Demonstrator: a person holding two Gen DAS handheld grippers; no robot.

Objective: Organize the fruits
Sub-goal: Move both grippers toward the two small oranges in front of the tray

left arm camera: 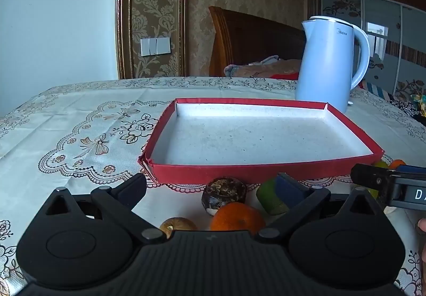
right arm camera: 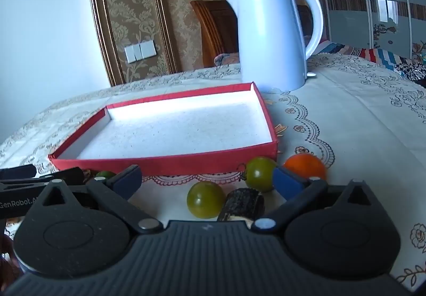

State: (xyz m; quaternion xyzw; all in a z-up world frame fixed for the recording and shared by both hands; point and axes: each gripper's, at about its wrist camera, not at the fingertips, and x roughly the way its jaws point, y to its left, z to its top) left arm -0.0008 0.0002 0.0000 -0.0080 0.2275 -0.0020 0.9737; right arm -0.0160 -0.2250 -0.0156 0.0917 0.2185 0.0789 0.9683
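Both claws wide open, empty. Left gripper (left arm camera: 213, 188): orange (left arm camera: 237, 217) sits btwn its fingers, nearest pick. Right gripper (right arm camera: 207, 183): green fruit (right arm camera: 205, 199) just ahead. Red tray (left arm camera: 253, 172) beyond both, bare.

A shallow red tray (left arm camera: 255, 172) with a white floor lies flat and empty on the tablecloth. Just before its near wall sit the fruits — an orange (left arm camera: 237, 216), a dark shrivelled one (left arm camera: 223, 193), two green tomatoes (right arm camera: 205, 198) (right arm camera: 259, 173) — loosely grouped, some touching.
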